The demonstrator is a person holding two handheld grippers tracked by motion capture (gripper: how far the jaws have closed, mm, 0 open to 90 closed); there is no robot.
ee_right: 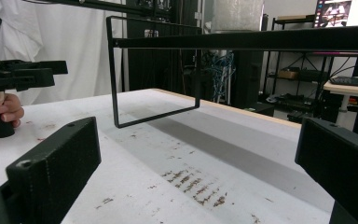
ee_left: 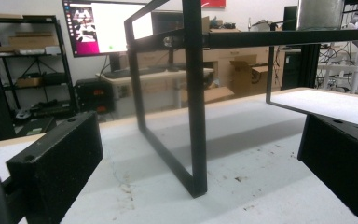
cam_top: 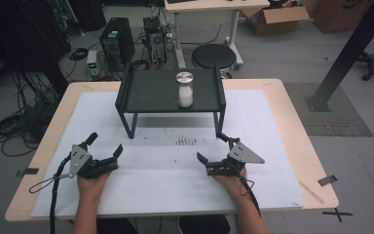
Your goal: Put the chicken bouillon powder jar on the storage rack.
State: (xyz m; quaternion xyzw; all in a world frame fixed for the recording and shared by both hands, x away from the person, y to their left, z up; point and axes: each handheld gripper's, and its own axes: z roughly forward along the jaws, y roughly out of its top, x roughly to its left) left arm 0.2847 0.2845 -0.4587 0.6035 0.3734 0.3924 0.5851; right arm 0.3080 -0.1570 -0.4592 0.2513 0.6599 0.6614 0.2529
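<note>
Jar (cam_top: 185, 89), white contents w/ metal lid, stands upright at upper centre of the high view on the black stand (cam_top: 146, 92), right of the shelf's middle, w/ free shelf all round it and raised lips at both side edges. Left gripper (cam_top: 105, 144) sits lower left and right gripper (cam_top: 211, 147) lower right, both w/ jaws spread wide and nothing between them, resting low over the white mat (cam_top: 272, 146), well apart from each other and just short of the stand's front legs. Open mat lies between the grippers and under the shelf; mat edges stop inside the table (cam_top: 292, 112) rim.
</note>
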